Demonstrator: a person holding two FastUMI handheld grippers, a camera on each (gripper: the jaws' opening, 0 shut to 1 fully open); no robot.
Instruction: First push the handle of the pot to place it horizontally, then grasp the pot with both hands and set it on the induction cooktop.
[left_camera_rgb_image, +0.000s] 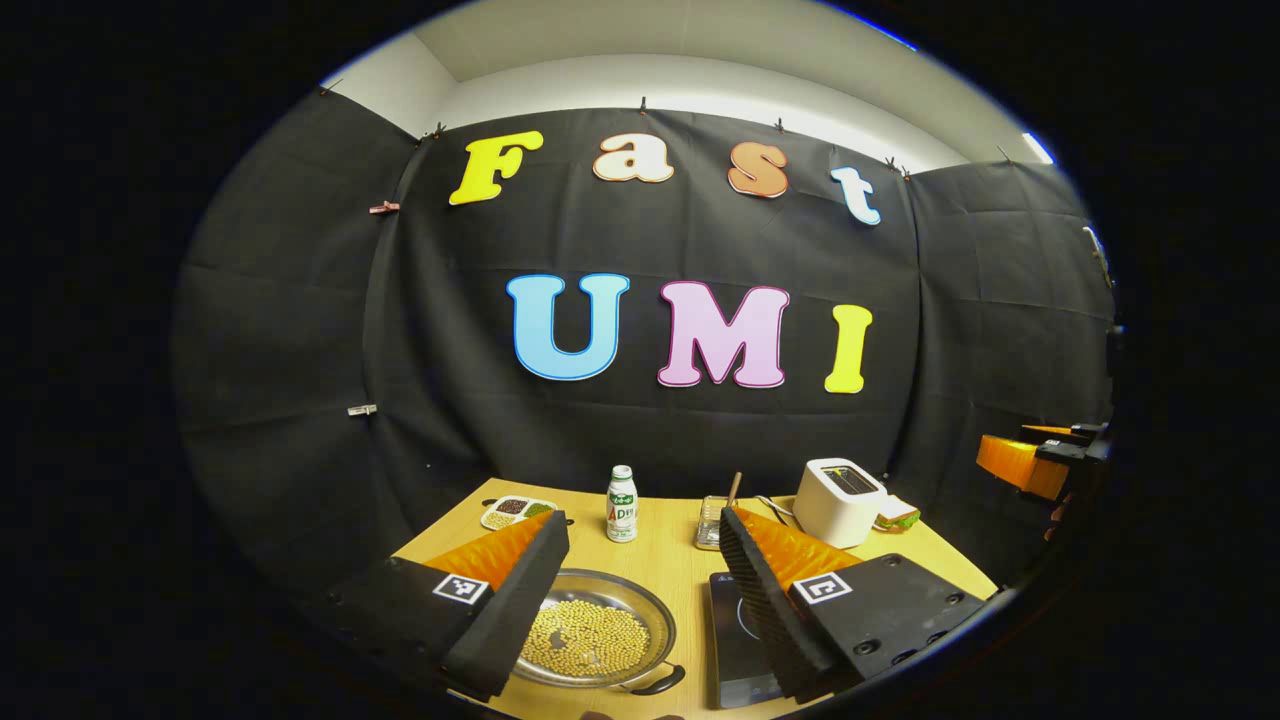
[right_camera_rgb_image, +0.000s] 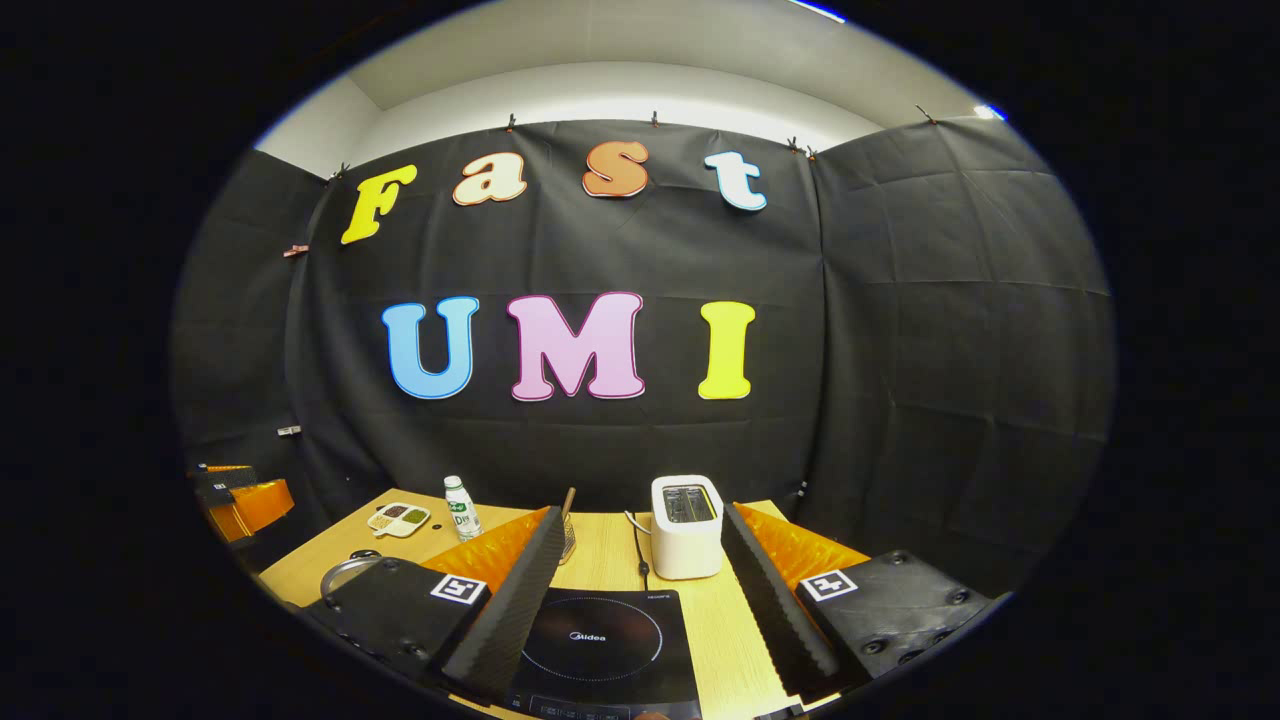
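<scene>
We hold both grippers wide open and empty, our left gripper (left_camera_rgb_image: 640, 590) above the bean-filled steel pot (left_camera_rgb_image: 595, 640) on the wooden table (left_camera_rgb_image: 670, 560), our right gripper (right_camera_rgb_image: 640, 590) over the induction cooktop (right_camera_rgb_image: 605, 640) beside it.

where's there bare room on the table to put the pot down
The induction cooktop top is bare. Bare wood runs between the pot and the bottle, and right of the cooktop, in front of the toaster. The back edge is crowded.
</scene>
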